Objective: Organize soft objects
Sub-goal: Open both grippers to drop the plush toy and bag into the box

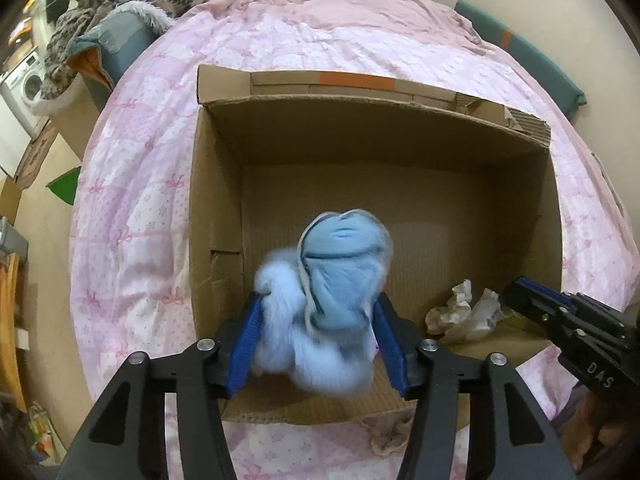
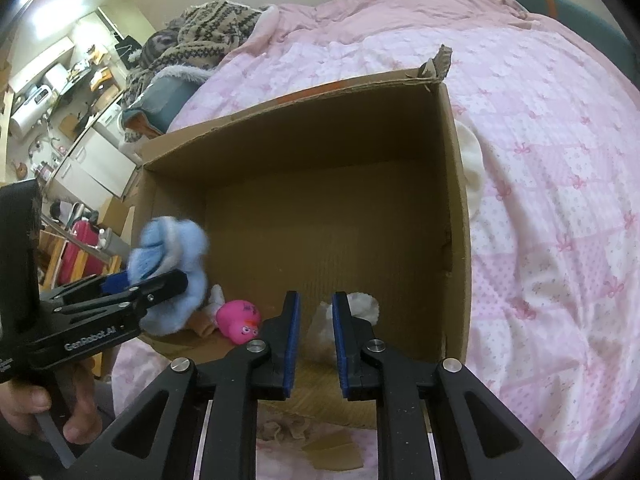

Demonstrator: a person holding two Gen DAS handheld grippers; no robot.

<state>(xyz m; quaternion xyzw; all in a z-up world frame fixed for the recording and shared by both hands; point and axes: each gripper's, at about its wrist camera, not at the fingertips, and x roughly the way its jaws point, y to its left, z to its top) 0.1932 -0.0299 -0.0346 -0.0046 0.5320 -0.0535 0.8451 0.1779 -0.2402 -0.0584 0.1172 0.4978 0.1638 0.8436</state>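
Left claw (image 1: 316, 320), spread with the blue fluffy slipper (image 1: 332, 280) loose between its pads, hangs over the cardboard box (image 1: 360, 120); right claw (image 2: 316, 344) nearly pressed together, empty. Pink toy (image 2: 239, 322) already boxed below.

Cardboard box (image 1: 224, 208) sits open on pink quilt (image 1: 132, 184). Left gripper (image 1: 316, 332) over the box's near side, jaws part-open. Fluffy blue slipper (image 1: 332, 280) between the blue pads (image 1: 246, 344), blurred; pads look clear of it on both sides. Crumpled paper (image 1: 464, 312) on box floor at right. Right gripper (image 1: 516, 294) reaches in from right edge, tip near the paper, jaws together. Patterned blanket (image 1: 132, 0) heaped at upper left. Washing machine (image 1: 24, 84) beyond bed's left edge.
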